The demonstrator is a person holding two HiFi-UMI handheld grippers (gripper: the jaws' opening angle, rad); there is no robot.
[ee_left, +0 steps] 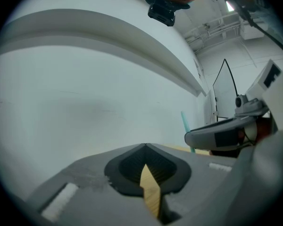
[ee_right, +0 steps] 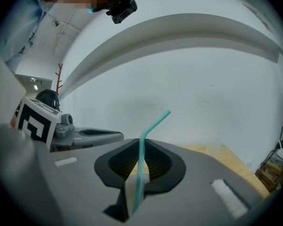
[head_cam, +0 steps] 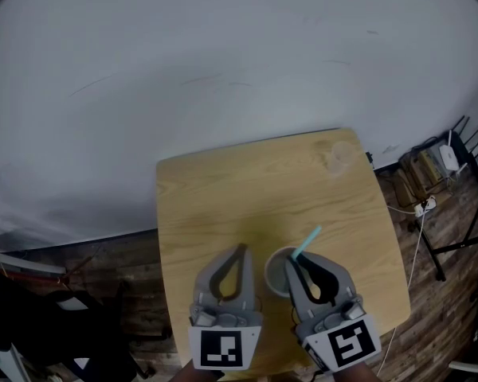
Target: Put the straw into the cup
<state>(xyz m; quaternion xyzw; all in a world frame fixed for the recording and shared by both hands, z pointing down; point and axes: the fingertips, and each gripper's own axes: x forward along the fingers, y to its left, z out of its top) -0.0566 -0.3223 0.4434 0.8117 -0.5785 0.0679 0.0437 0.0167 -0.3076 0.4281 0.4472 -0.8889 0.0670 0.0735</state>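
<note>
A pale cup (head_cam: 276,272) stands on the wooden table (head_cam: 223,205) near its front edge, between my two grippers. My right gripper (head_cam: 291,263) is shut on a teal bendy straw (head_cam: 307,243), at the cup's right rim and partly over it. In the right gripper view the straw (ee_right: 140,166) stands upright between the fingertips of the right gripper (ee_right: 140,144), bent top leaning right; its lower end is hidden. Just left of the cup, my left gripper (head_cam: 240,250) is shut with nothing in it (ee_left: 145,146). In the left gripper view the straw (ee_left: 185,122) rises behind the right gripper (ee_left: 221,134).
A clear plastic cup (head_cam: 339,156) stands near the table's far right corner. A white wall lies beyond the table. Off the right edge are cables, a power strip (head_cam: 424,207) and a black stand (head_cam: 462,213) on the dark floor.
</note>
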